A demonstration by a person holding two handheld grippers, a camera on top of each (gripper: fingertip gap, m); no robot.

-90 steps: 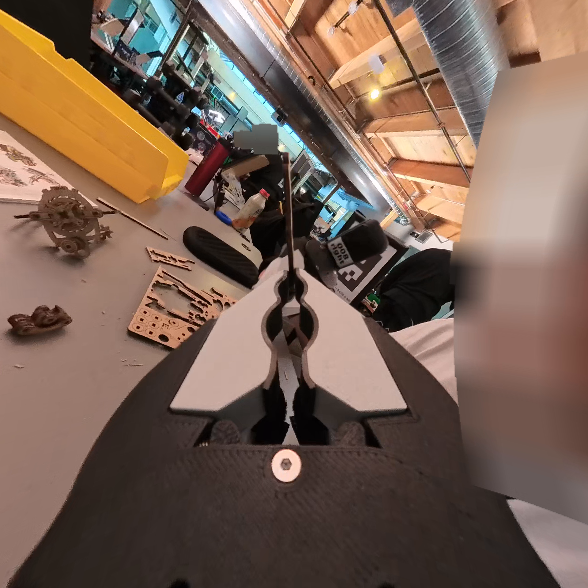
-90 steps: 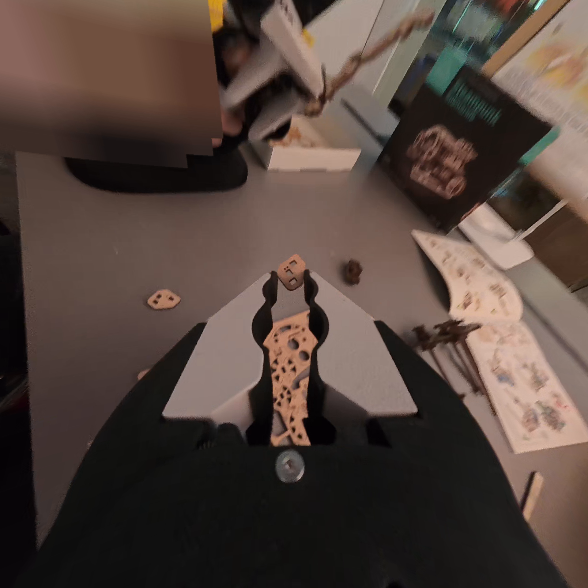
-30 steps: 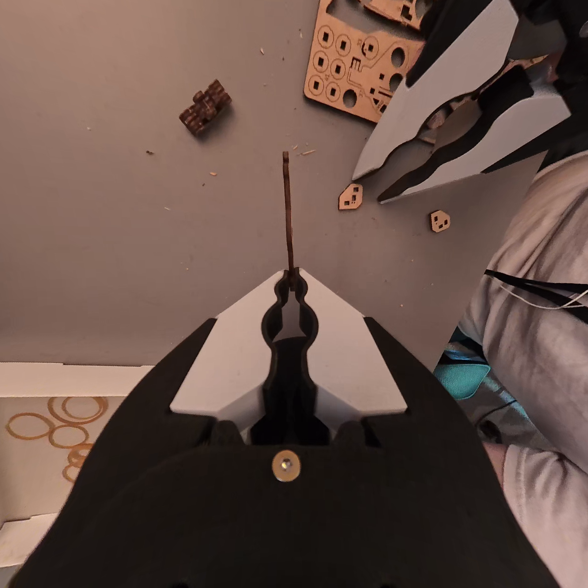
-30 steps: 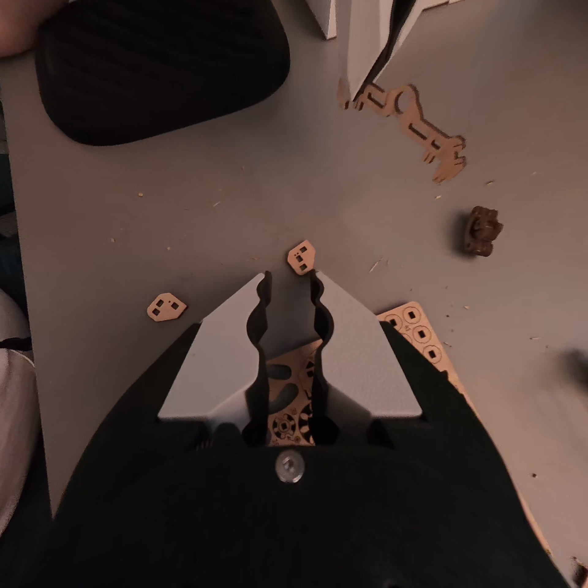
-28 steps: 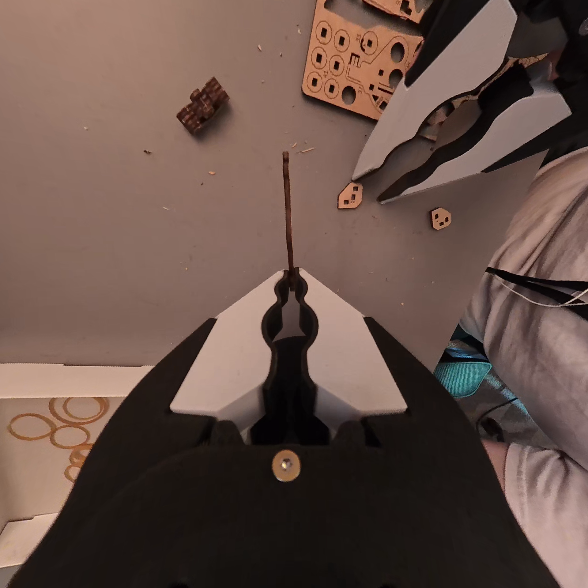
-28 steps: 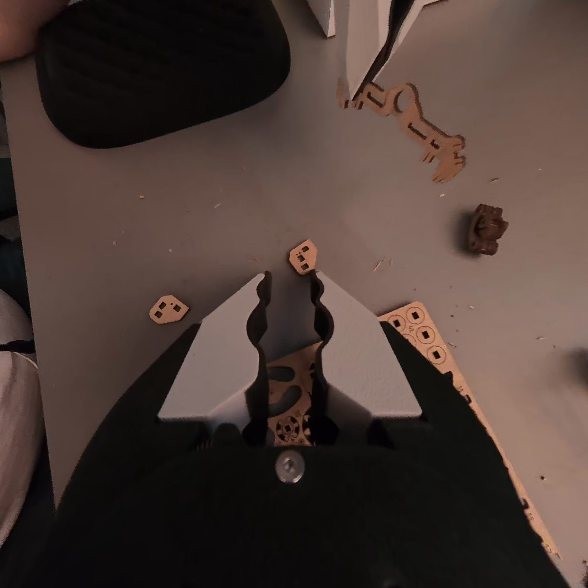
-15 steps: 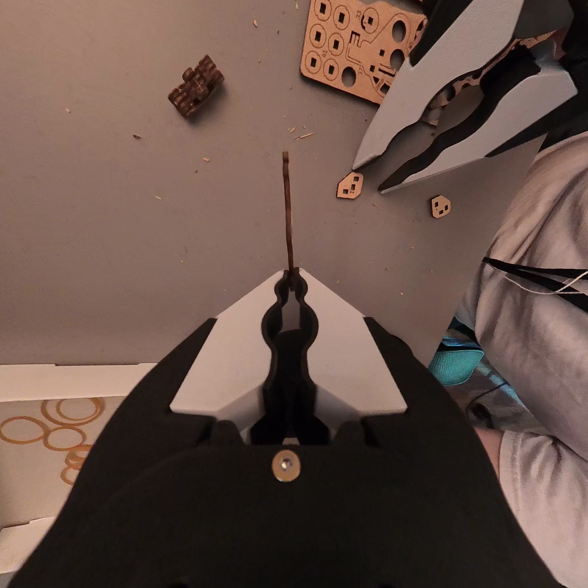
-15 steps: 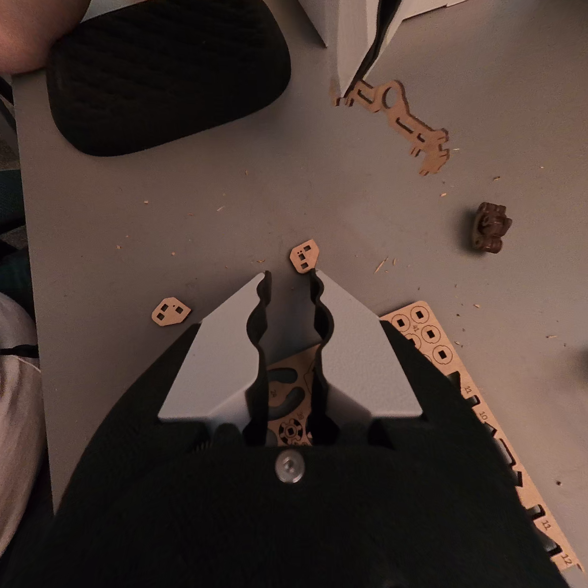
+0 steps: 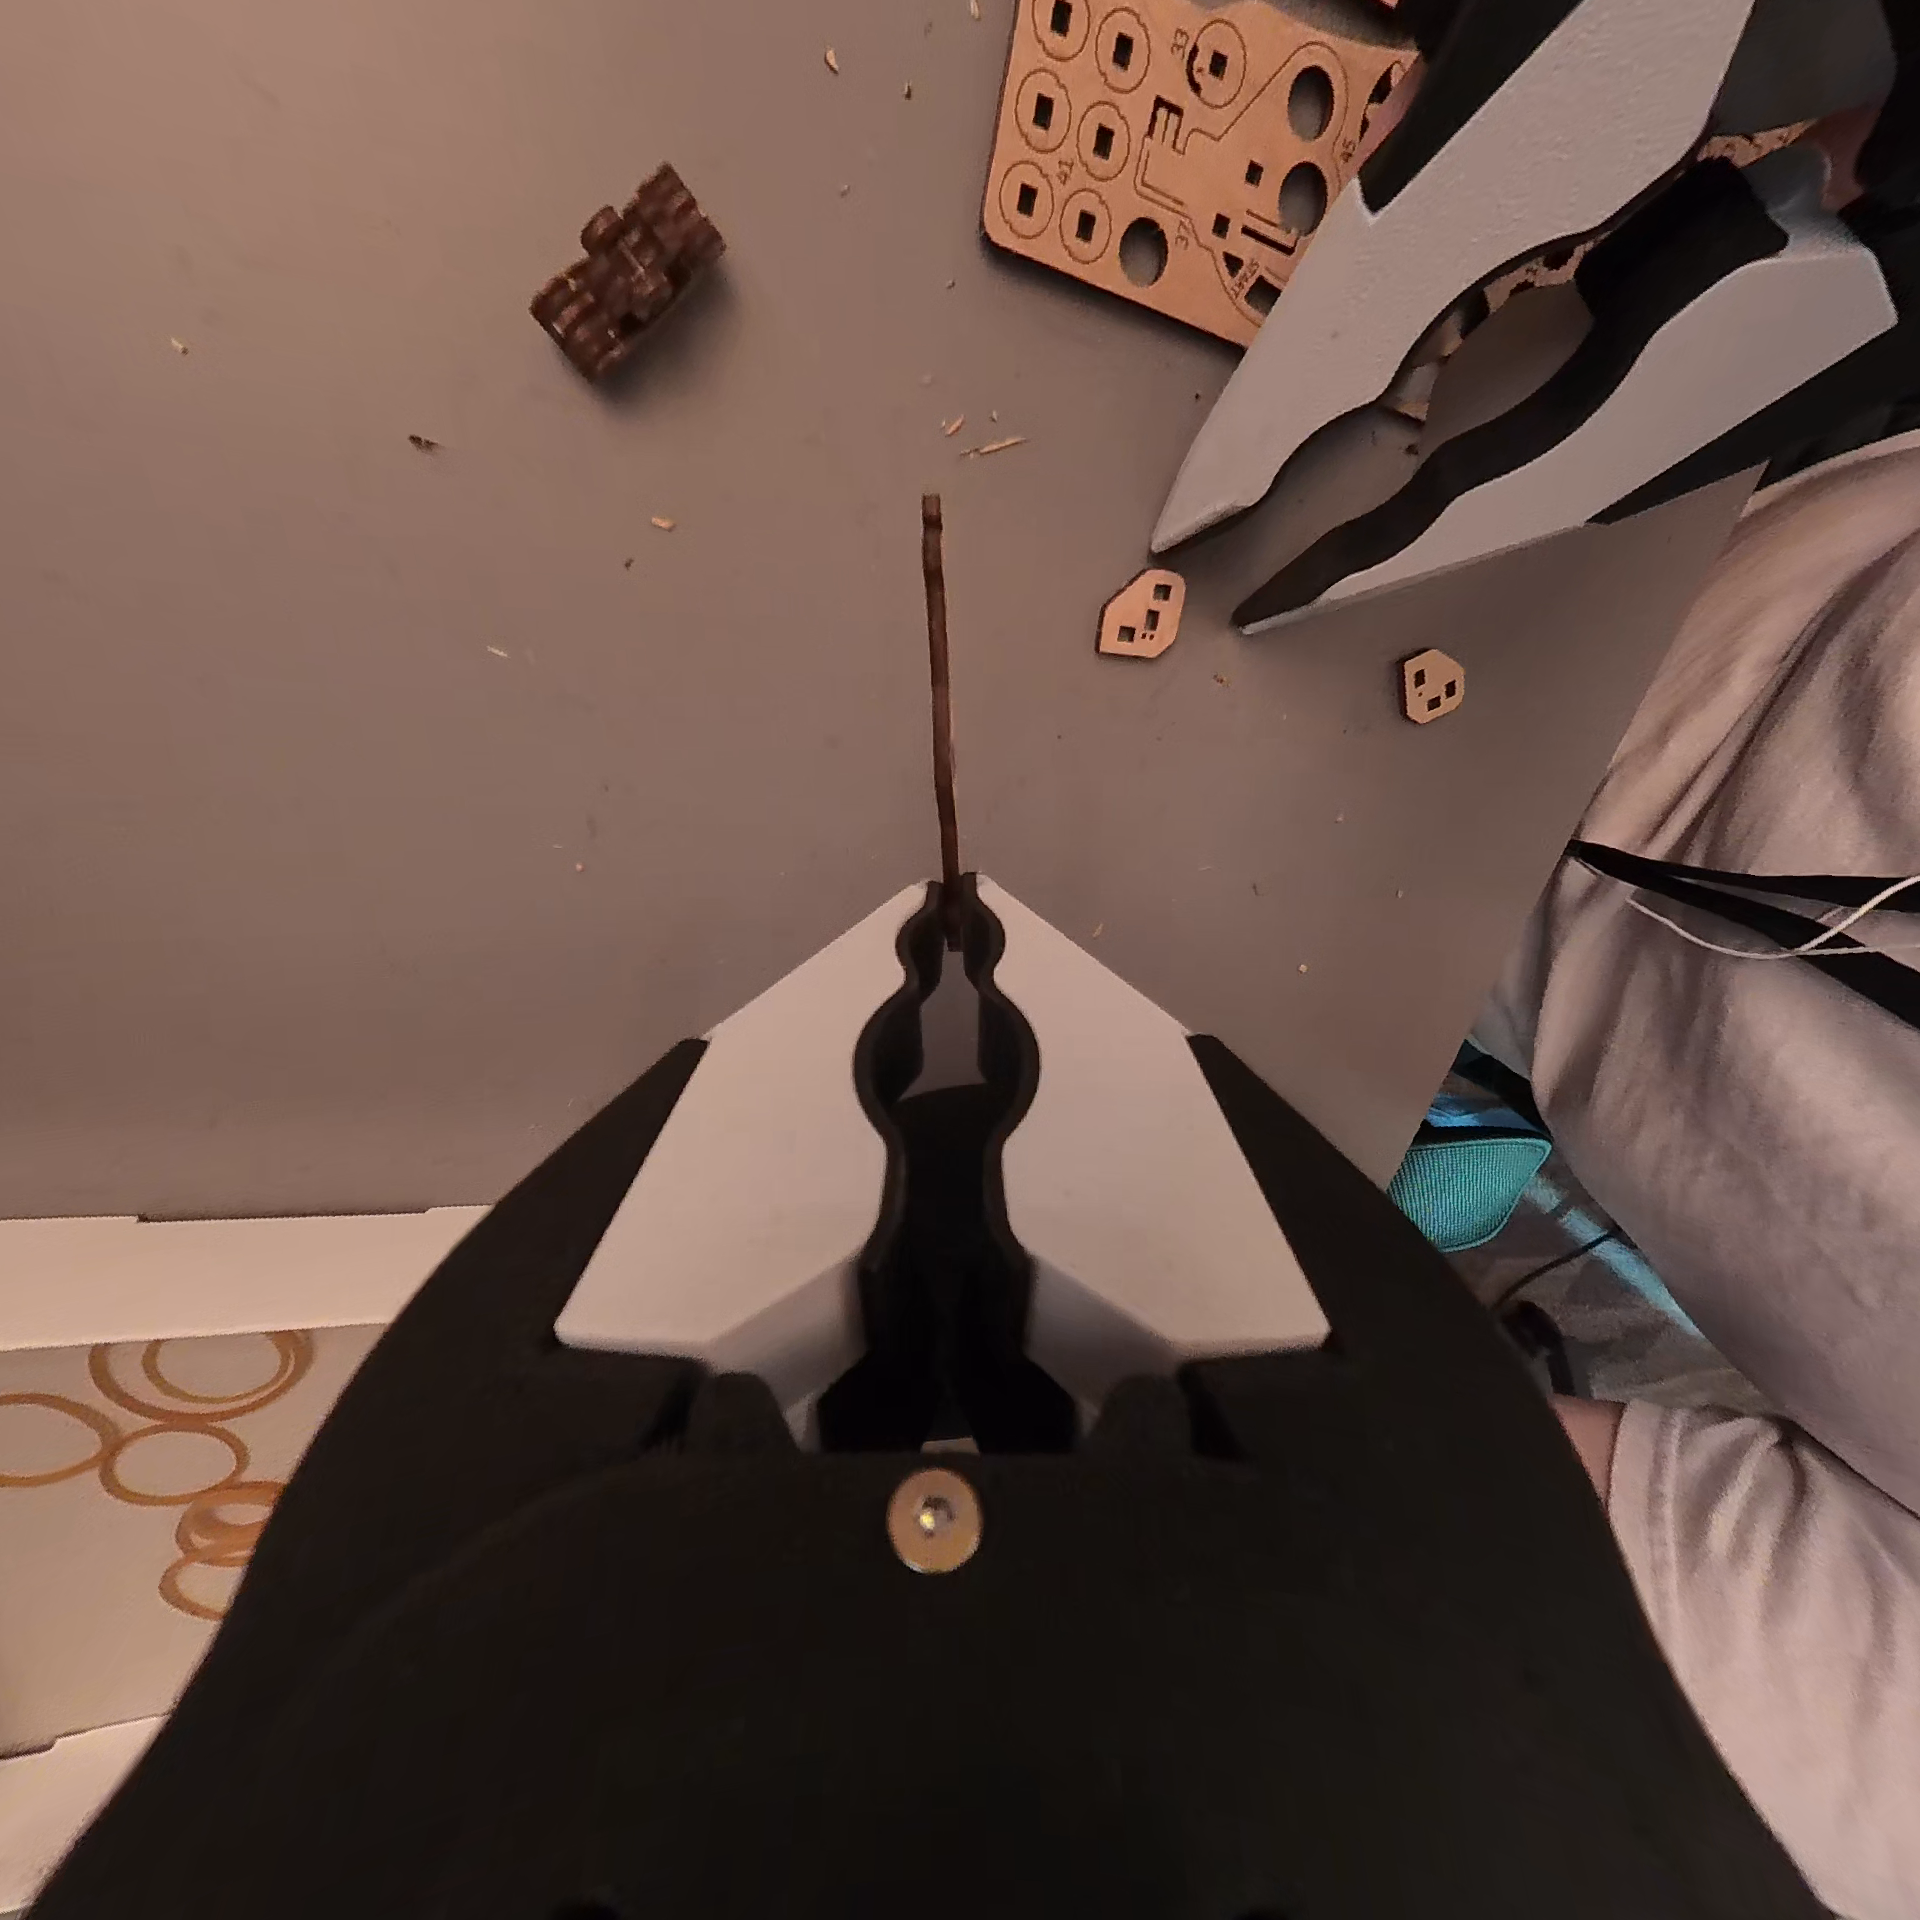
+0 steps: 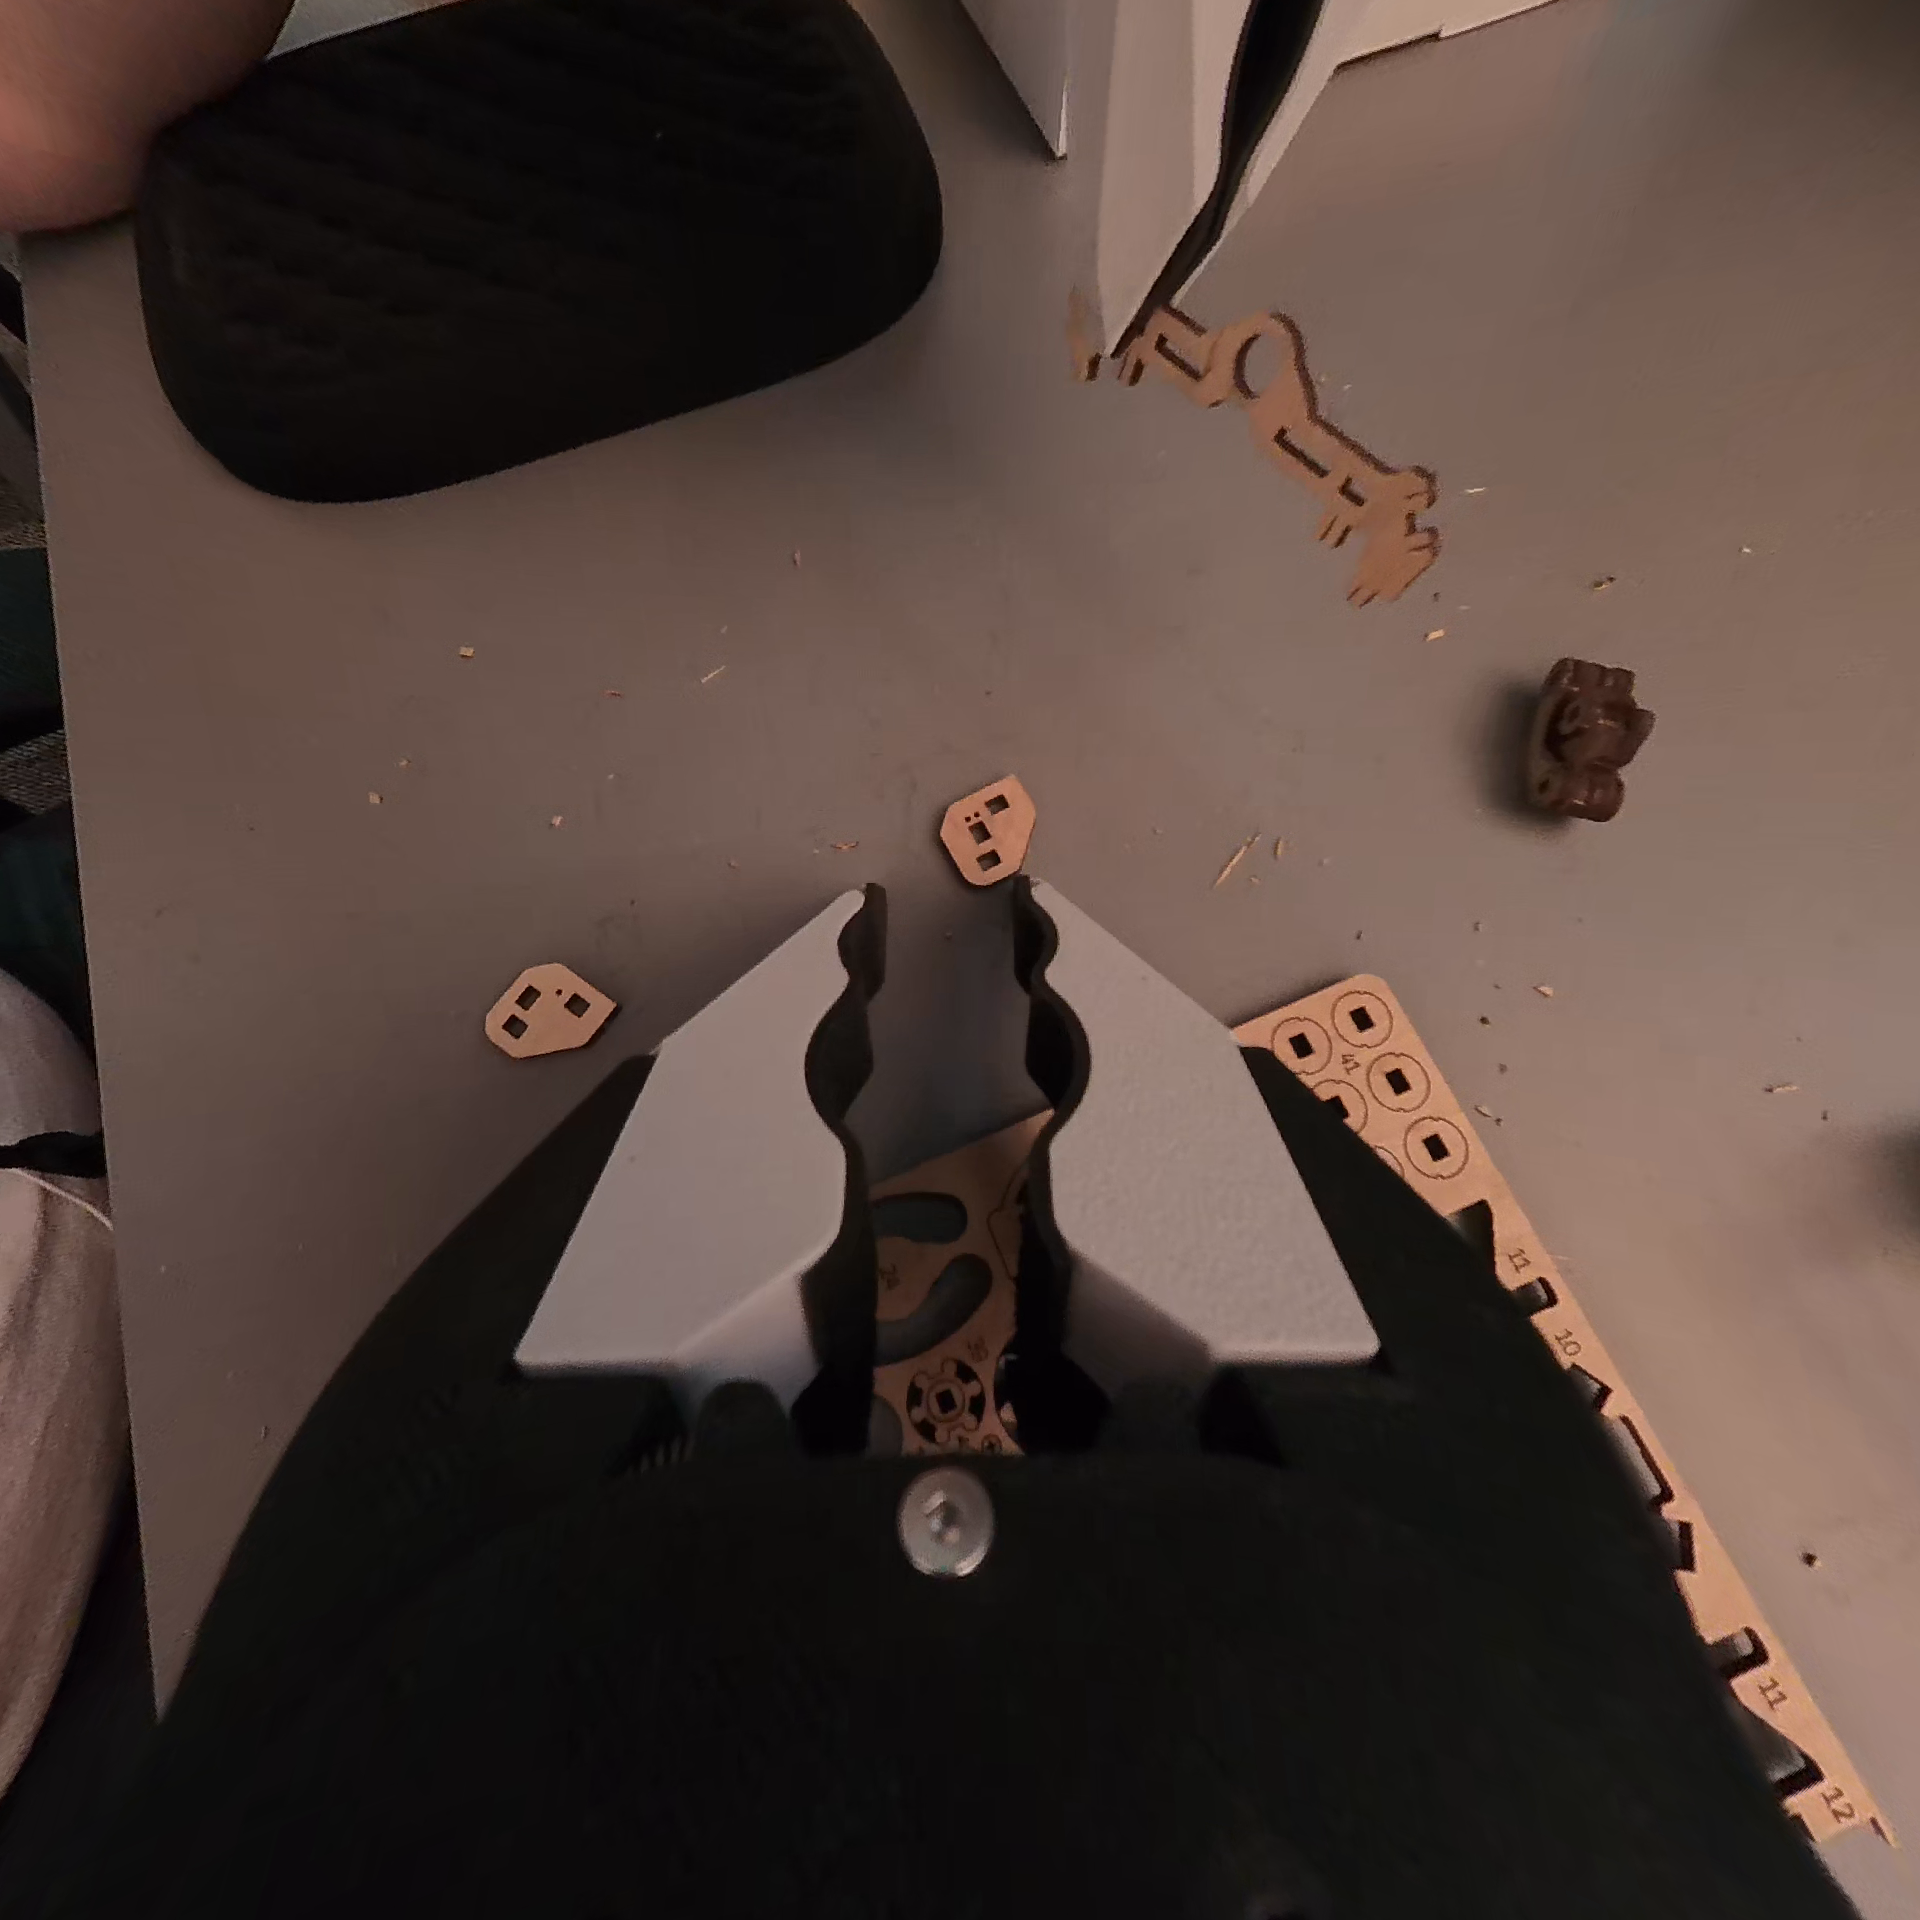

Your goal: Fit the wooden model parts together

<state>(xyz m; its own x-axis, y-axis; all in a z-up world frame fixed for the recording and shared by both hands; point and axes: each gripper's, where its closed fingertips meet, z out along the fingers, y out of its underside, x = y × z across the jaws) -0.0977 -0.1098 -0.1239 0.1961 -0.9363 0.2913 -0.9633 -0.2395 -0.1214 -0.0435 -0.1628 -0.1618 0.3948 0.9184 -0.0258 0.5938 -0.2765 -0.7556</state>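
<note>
My left gripper (image 9: 951,894) is shut on a long flat wooden part (image 9: 940,707), seen edge-on here and held above the grey table. The right wrist view shows it side-on as a key-like plywood strip (image 10: 1278,436) in the left gripper (image 10: 1122,338). My right gripper (image 10: 948,891) is open and empty, low over the table. A small plywood piece with square holes (image 10: 987,829) lies just beyond its tips. A second such piece (image 10: 545,1010) lies to its left. Both pieces (image 9: 1141,615) (image 9: 1434,686) show beside the right gripper (image 9: 1200,585) in the left wrist view.
A plywood parts sheet (image 10: 1382,1101) lies under and right of my right gripper and shows in the left wrist view (image 9: 1143,135). A small dark brown assembly (image 10: 1584,743) (image 9: 629,283) sits on the table. A black textured pad (image 10: 520,229), a white box with rubber bands (image 9: 156,1403) and a person's sleeve (image 9: 1714,1039) are nearby. There is about 9 cm between the tips of the two grippers.
Three seconds ago my right gripper held the small piece; it now lies on the table and the jaws are open. My left gripper swung down from pointing upward to over the table, still gripping the strip.
</note>
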